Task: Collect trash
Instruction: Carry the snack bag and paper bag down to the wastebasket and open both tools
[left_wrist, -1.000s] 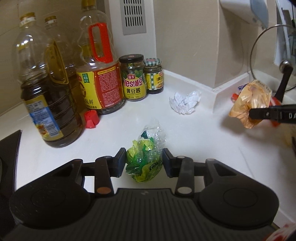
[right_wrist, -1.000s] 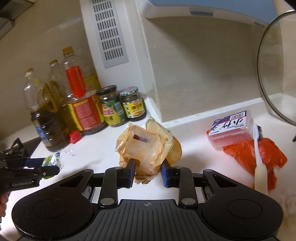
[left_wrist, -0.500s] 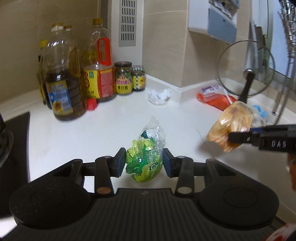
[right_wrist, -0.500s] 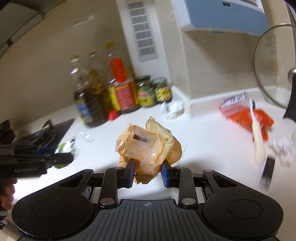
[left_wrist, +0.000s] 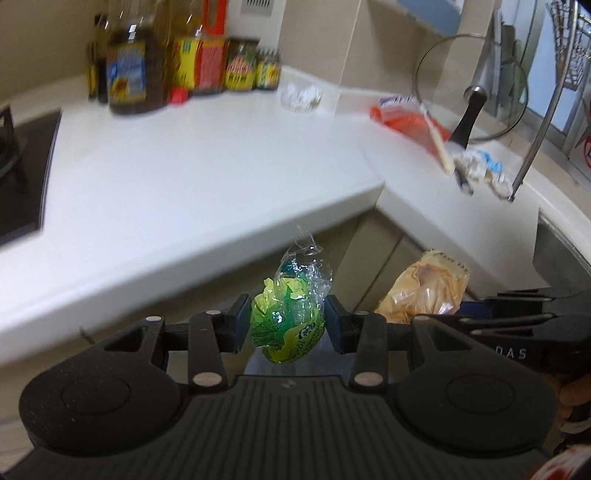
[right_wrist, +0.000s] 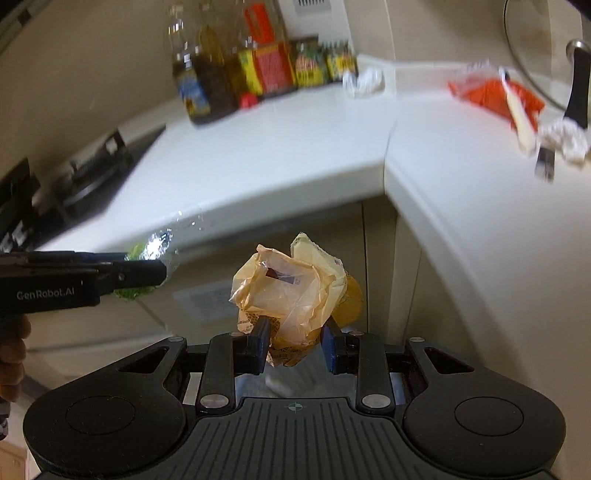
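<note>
My left gripper (left_wrist: 288, 323) is shut on a crumpled green and clear plastic wrapper (left_wrist: 290, 314), held in the air in front of the white counter's edge. My right gripper (right_wrist: 293, 345) is shut on a crumpled tan plastic bag (right_wrist: 295, 291), also off the counter, over the cabinet fronts. In the left wrist view the tan bag (left_wrist: 424, 291) hangs at the right, beside the green wrapper. From the right wrist view the green wrapper (right_wrist: 147, 251) shows at the left in the other gripper's fingers. A crumpled white paper (left_wrist: 301, 96) lies on the counter near the jars.
Oil bottles (left_wrist: 129, 66) and jars (left_wrist: 240, 64) stand at the back of the white counter (left_wrist: 203, 155). An orange bag (left_wrist: 406, 118), a brush and a glass lid (left_wrist: 472, 85) sit on the right stretch. A black stove (right_wrist: 85, 177) lies at the left.
Both grippers have pulled back from over the counter and dropped below its front edge, each still holding its trash. The bottles and jars now look farther away.
</note>
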